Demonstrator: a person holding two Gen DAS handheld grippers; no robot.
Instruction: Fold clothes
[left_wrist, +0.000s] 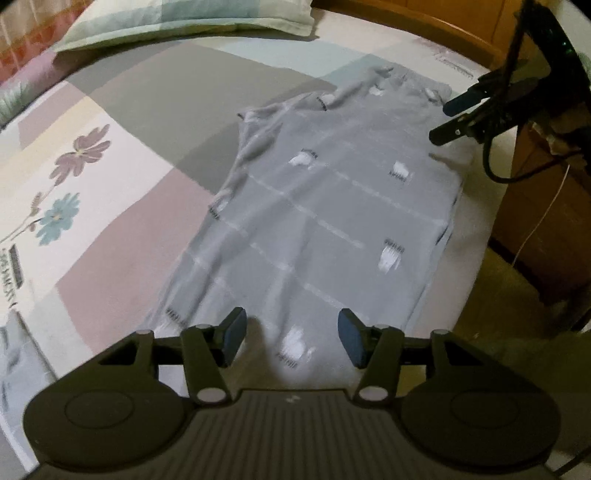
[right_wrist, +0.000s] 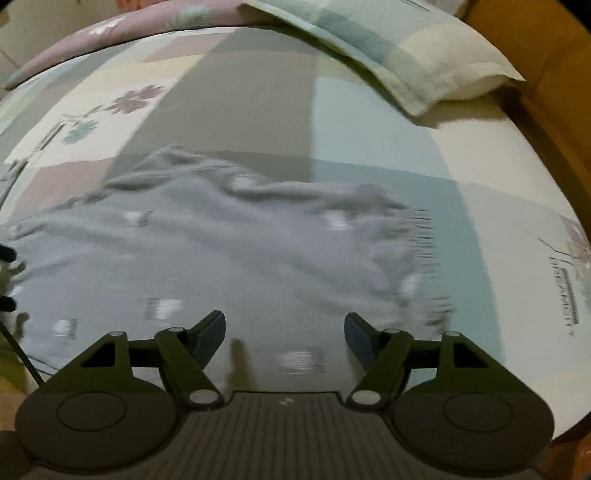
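Shirt (left_wrist: 325, 206): grey, small white marks, spread flat on the bed (left_wrist: 122, 206); side edges look turned in, so it lies as a long narrow strip, likely ready for a crosswise fold.
Bed: patchwork sheet carries the shirt; pillow (left_wrist: 192, 18) at the far end, well apart from the cloth.
Left tongs (left_wrist: 291, 338): spread wide, holding nothing, poised over the near end of the shirt; cloth runs away from them toward the far right.
Right tongs (right_wrist: 284, 339): spread, empty, above the shirt near its rumpled far-right end (right_wrist: 406, 251); in the left view they show at the far right (left_wrist: 448, 118).
Contact: cannot tell whether either touches the cloth.
Judgement: one pair stationed at each end, suited to lifting one end over the other.
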